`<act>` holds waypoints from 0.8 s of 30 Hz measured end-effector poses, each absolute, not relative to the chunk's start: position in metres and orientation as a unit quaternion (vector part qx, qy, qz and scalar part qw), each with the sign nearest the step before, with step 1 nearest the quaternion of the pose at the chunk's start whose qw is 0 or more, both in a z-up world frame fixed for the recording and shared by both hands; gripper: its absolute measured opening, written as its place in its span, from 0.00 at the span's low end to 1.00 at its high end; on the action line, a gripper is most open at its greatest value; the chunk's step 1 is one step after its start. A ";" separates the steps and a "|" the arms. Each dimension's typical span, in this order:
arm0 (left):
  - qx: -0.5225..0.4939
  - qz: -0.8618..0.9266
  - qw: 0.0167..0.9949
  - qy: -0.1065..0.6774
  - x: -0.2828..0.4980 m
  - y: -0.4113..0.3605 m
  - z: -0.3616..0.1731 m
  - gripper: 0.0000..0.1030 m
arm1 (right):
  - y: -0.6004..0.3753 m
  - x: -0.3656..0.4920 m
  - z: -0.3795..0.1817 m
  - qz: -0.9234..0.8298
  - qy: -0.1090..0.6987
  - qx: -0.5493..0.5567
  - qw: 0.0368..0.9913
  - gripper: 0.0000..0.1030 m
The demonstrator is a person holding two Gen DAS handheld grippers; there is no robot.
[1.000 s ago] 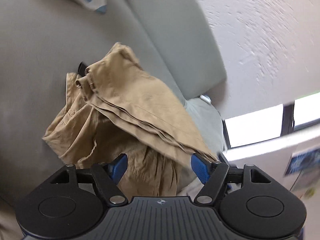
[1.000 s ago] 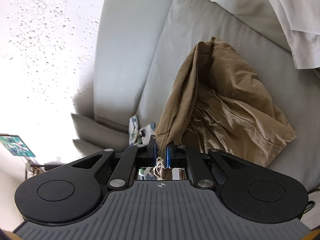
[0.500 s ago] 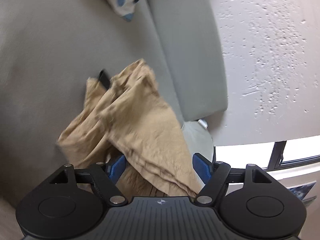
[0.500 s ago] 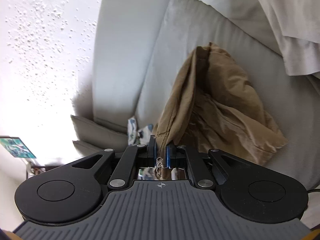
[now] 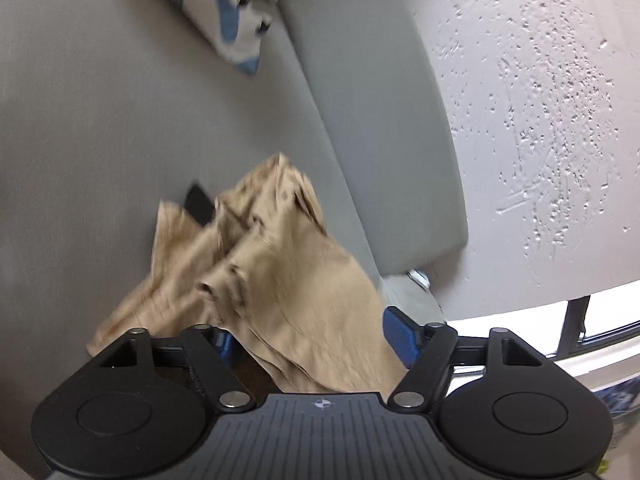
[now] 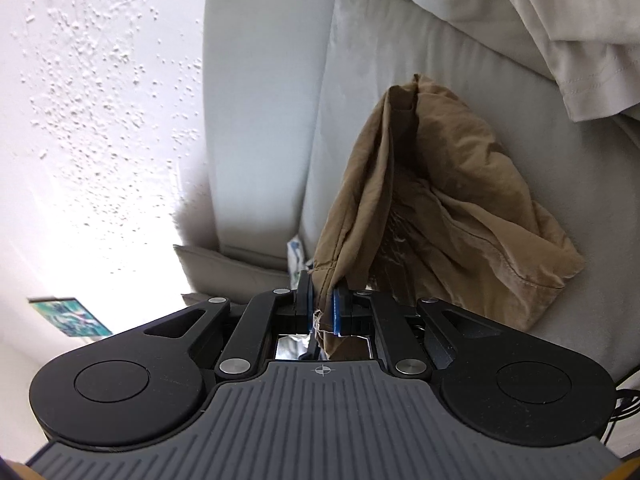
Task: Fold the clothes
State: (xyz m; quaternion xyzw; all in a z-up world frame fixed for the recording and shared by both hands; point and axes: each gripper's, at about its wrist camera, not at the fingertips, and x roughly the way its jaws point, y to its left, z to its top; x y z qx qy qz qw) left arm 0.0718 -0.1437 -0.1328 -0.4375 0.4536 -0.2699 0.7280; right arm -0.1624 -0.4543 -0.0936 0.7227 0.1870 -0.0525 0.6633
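A tan garment lies bunched on the grey sofa seat, with one edge lifted. In the left wrist view a layered fold of it runs between the blue pads of my left gripper; the jaws are closing, still wide, and no pad visibly presses the cloth. In the right wrist view my right gripper is shut on a hem corner of the tan garment, which hangs from the pads down to the seat. A small black object pokes out from under the cloth.
A blue-patterned pillow rests at the far end of the seat. The grey back cushion meets a white textured wall. A pale sheet drapes over the sofa beside the garment. A window is at the right.
My left gripper has moved in over the garment, so the lifted fold now sits between its jaws, which have narrowed. The right gripper keeps its grip and has sunk a little.
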 end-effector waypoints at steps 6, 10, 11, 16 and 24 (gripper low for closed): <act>-0.380 -0.264 0.758 0.460 0.082 -0.135 -0.118 0.02 | -0.455 -0.161 -0.095 -0.056 0.193 0.718 0.667 0.08; -0.323 -0.264 0.784 0.460 0.072 -0.128 -0.096 0.01 | -0.455 -0.163 -0.095 -0.063 0.202 0.704 0.678 0.08; -0.305 -0.269 0.792 0.455 0.067 -0.127 -0.089 0.01 | -0.455 -0.164 -0.094 -0.068 0.206 0.698 0.683 0.08; -0.247 -0.295 0.802 0.457 0.044 -0.124 -0.074 0.01 | -0.455 -0.178 -0.088 -0.100 0.249 0.640 0.719 0.08; -0.205 -0.261 0.816 0.472 0.028 -0.122 -0.126 0.03 | -0.431 -0.179 -0.117 -0.153 0.326 0.567 0.741 0.09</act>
